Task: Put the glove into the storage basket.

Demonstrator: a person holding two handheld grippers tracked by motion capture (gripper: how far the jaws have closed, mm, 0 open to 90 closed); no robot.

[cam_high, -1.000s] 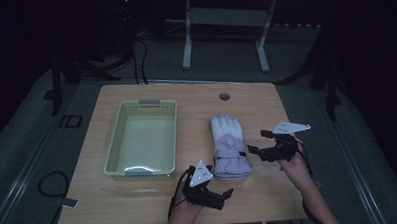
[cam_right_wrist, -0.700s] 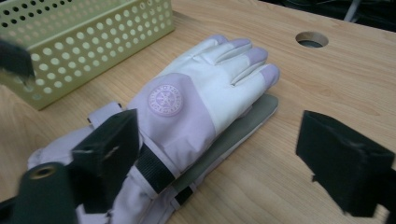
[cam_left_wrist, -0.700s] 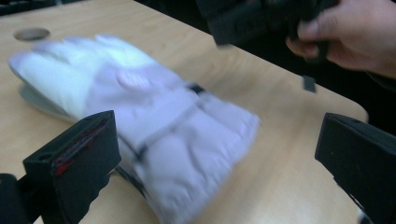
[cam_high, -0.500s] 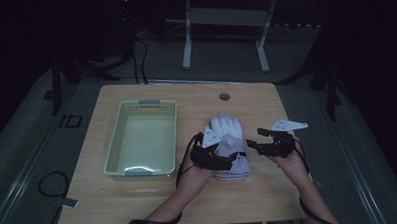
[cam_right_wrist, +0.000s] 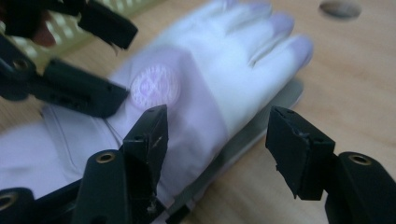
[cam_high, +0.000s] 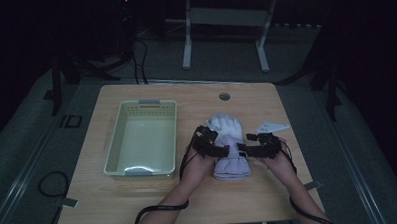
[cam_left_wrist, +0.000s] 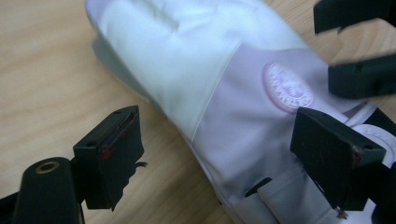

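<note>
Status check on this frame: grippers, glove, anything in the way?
Left gripper open at glove; right gripper open opposite. Glove flat on table, ungripped. Basket beside, apart.

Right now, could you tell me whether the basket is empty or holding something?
Empty. The basket shows a bare pale floor, and the glove lies on the table beside it.

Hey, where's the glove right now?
In the high view the glove lies flat on the table, right of the basket, between the left gripper and right gripper.
</note>
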